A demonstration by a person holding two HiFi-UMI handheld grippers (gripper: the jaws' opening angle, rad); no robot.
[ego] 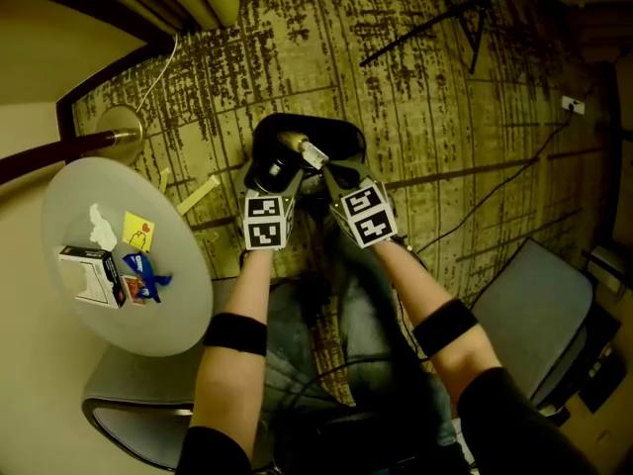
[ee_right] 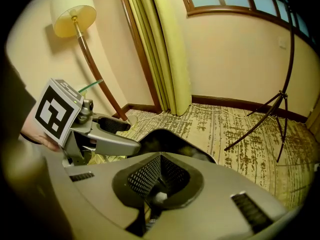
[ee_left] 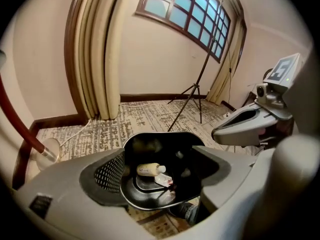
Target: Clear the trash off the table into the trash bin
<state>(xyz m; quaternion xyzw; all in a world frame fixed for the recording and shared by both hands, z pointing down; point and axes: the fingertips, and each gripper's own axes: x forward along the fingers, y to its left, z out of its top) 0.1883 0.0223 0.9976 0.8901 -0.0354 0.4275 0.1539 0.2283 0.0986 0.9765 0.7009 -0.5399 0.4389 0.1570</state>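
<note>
So the left gripper (ego: 269, 171) was hanging over the black trash bin (ego: 334, 135) with its jaws spread wide and nothing between them. Looking along those jaws you could see straight down into the bin, which sat right below and ahead of the tips. A small bottle (ee_left: 150, 169) with a white cap was lying on its side at the bottom, with a little crumpled wrapper (ee_left: 164, 180) just beside it. The right gripper (ego: 331, 178) was just to the right of the left one, also pointed down at the bin. Its jaws were pressed together and it wasn't holding anything. Way off to the left gripper's left, well apart from both tools, was the round table (ego: 168, 315), and it still had stuff on it. There was a white box (ego: 91, 275) and a blue wrapper (ego: 143, 273) just beside the box. Past those were a yellow note (ego: 137, 232) and a white scrap of paper (ego: 101, 226). The bin sat on the patterned carpet (ego: 445, 87).
</note>
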